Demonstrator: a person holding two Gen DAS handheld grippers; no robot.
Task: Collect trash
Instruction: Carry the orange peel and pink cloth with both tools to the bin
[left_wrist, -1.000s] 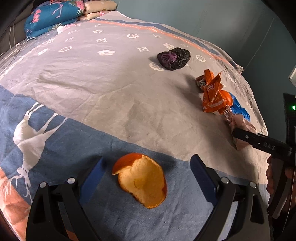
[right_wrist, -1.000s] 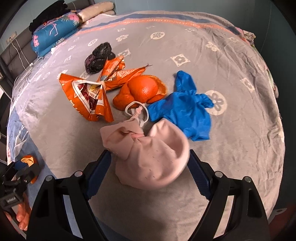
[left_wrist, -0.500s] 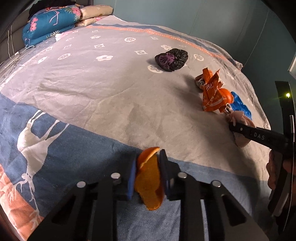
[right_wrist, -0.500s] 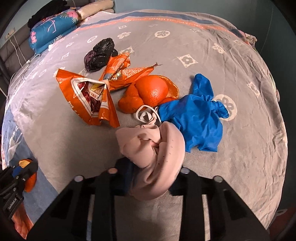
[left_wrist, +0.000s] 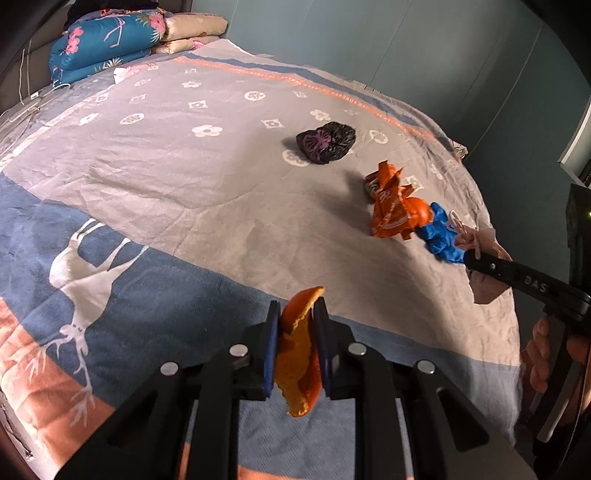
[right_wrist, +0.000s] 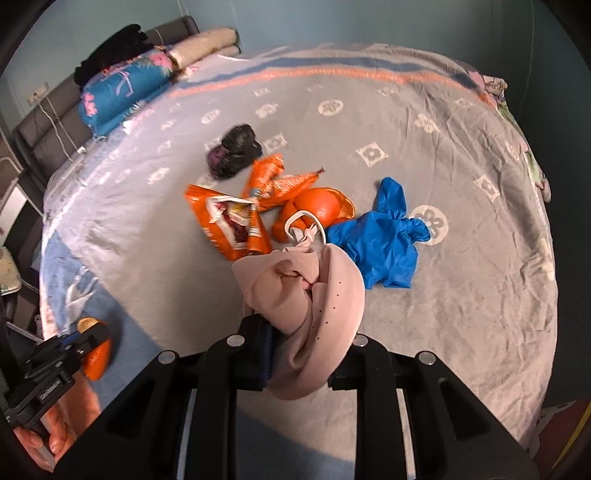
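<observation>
My left gripper (left_wrist: 295, 332) is shut on a piece of orange peel (left_wrist: 297, 354) and holds it above the bed. My right gripper (right_wrist: 303, 354) is shut on a pink face mask (right_wrist: 306, 302), lifted off the bedspread; the mask hides the right finger. On the bed lie an orange snack wrapper (right_wrist: 229, 225), a second crumpled orange wrapper (right_wrist: 273, 181), more orange peel (right_wrist: 317, 206), a blue glove (right_wrist: 384, 236) and a black plastic bag (right_wrist: 232, 151). The left wrist view shows the black bag (left_wrist: 327, 142), wrapper (left_wrist: 391, 210), glove (left_wrist: 439, 236) and the right gripper (left_wrist: 476, 254) holding the mask.
The bedspread (left_wrist: 166, 155) is grey with white motifs, blue and peach nearer me. Folded blankets and pillows (left_wrist: 110, 40) are stacked at the head of the bed. The bed's right edge (right_wrist: 546, 229) drops to a dark floor by a teal wall.
Both grippers closed, the left on the orange peel and the right on the pink mask. Both have since lifted their items off the bedspread.
</observation>
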